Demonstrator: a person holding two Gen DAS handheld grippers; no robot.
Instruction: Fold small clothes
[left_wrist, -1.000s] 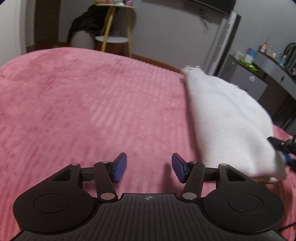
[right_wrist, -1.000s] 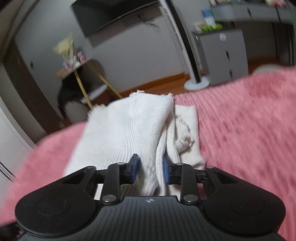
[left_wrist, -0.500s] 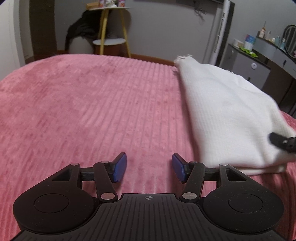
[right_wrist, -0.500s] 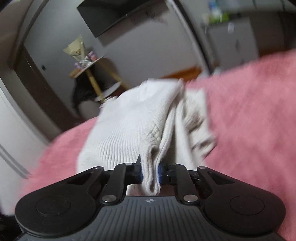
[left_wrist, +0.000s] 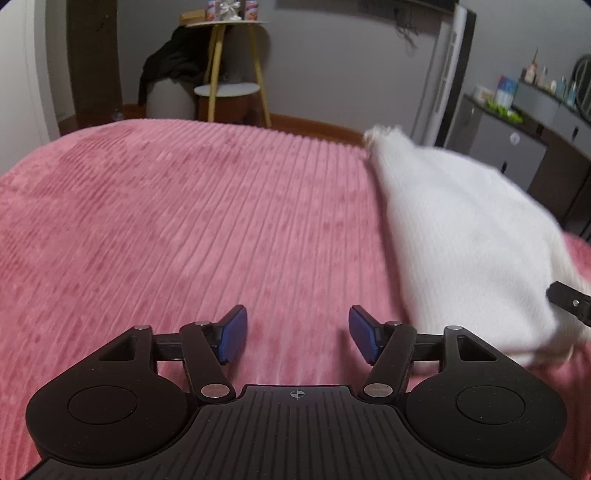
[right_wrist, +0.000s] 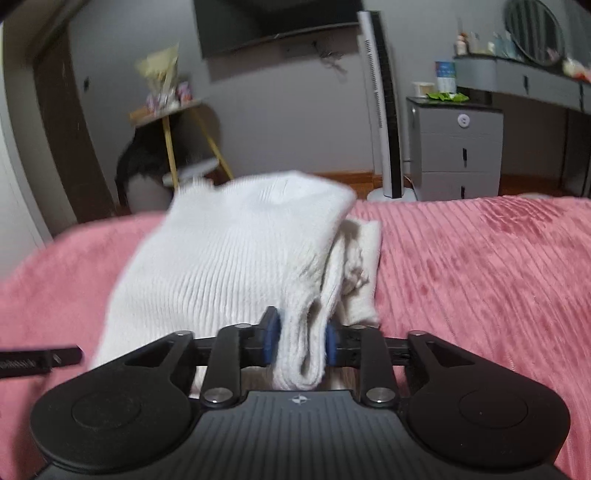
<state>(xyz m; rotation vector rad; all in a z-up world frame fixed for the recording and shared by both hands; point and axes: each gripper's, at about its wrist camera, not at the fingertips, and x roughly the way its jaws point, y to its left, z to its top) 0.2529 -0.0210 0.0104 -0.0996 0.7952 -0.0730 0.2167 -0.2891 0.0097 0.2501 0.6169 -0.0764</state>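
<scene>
- While the right gripper (right_wrist: 301, 341) pinches a bunched edge of the white ribbed knit garment (right_wrist: 236, 266), its blue pads (right_wrist: 271, 338) press the fabric from both sides; these jaws have just been opening again after a tighter squeeze, with the cloth between them throughout.
- The garment lies folded on the pink corduroy-ribbed bedspread (right_wrist: 480, 280), its near end gathered up into the right gripper, its far end toward the edge of the bed.
- A second, thinner layer of the same white fabric shows at the garment's right side in the right wrist view, lying flat on the bedspread.
- The left gripper (left_wrist: 297, 334) hovers over bare bedspread (left_wrist: 184, 229) with its jaws spread and nothing between them; they have just been opening wider.
- In the left wrist view the garment (left_wrist: 461, 236) sits to the right of the left gripper, just beside its right finger; contact cannot be told.
- A black finger of the right gripper (left_wrist: 569, 301) enters at the right edge of the left wrist view, against the garment's near corner.
- Beyond the bed stand a yellow-legged round side table (left_wrist: 225, 66), a grey drawer unit (right_wrist: 456, 147) and a tall white tower fan (right_wrist: 384, 110).
- Both views are somewhat blurred around the garment.
</scene>
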